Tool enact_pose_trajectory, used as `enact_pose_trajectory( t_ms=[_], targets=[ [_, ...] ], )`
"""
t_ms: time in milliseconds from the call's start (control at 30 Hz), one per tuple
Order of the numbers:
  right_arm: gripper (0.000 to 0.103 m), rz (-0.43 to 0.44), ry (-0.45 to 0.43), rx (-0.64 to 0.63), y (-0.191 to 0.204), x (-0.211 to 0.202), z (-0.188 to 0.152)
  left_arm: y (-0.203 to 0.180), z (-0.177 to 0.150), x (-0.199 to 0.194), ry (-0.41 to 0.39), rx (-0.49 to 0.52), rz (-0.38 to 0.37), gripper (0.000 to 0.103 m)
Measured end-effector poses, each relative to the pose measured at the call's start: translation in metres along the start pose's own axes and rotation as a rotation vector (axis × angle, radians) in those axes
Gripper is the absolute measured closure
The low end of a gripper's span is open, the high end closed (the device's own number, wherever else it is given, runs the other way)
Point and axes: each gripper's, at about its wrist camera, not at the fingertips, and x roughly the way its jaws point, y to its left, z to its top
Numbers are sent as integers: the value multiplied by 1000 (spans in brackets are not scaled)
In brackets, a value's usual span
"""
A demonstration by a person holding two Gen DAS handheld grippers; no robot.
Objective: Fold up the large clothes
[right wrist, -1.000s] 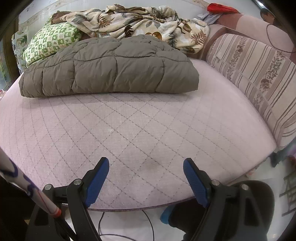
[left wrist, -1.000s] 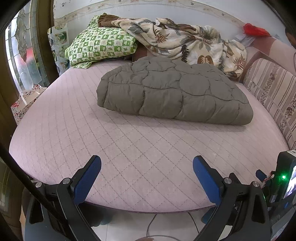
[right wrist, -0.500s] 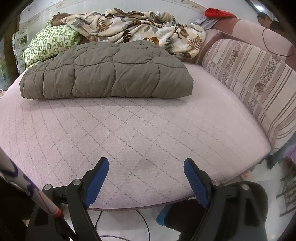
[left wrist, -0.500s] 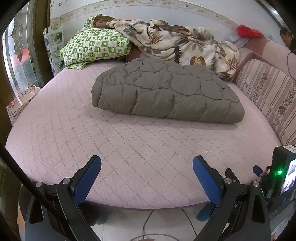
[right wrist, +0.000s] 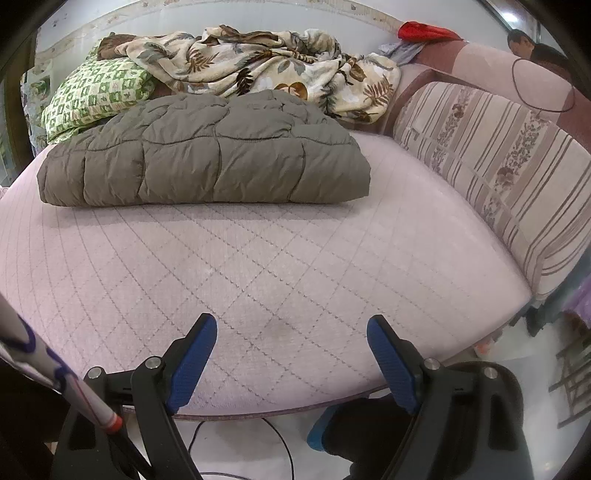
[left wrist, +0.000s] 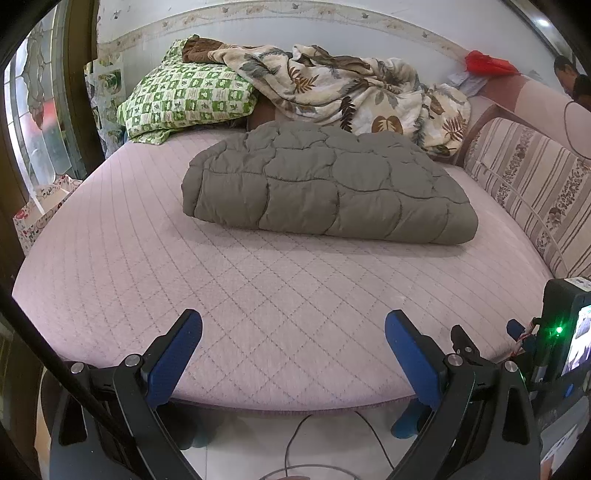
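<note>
Folded grey quilted jacket (left wrist: 328, 192) lies on the pink quilted bed (left wrist: 258, 295), towards the far half of the mattress, well apart from both sets of tongs. Left tongs (left wrist: 293, 332) stand wide apart over the near edge of the bed, blue pads empty, touching nothing. Right tongs (right wrist: 291, 332) likewise stand wide apart over the near edge, nothing between the pads. Behind the jacket, a crumpled leaf-print blanket (left wrist: 354, 92) is heaped against the wall, overlapping a green checked pillow (left wrist: 184, 99) at the far left corner. A striped cushion (right wrist: 498, 162) runs along the right side of the bed. A red item (right wrist: 424, 31) sits on the ledge beyond it. A cable (left wrist: 295, 443) lies on the pale floor below the bed edge.
</note>
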Motion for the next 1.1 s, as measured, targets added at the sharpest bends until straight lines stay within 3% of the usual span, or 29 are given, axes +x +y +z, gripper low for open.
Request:
enact_pose_trajectory(
  t_ms=[467,1100],
  targets=[
    [15,-20,-41,-2,-3,-16,-1,-4,-6,-17,-42,9,-1,4],
    [13,-25,-43,-14,-2,-20,-3,1,-8,-14,-55,19,89,4]
  ],
)
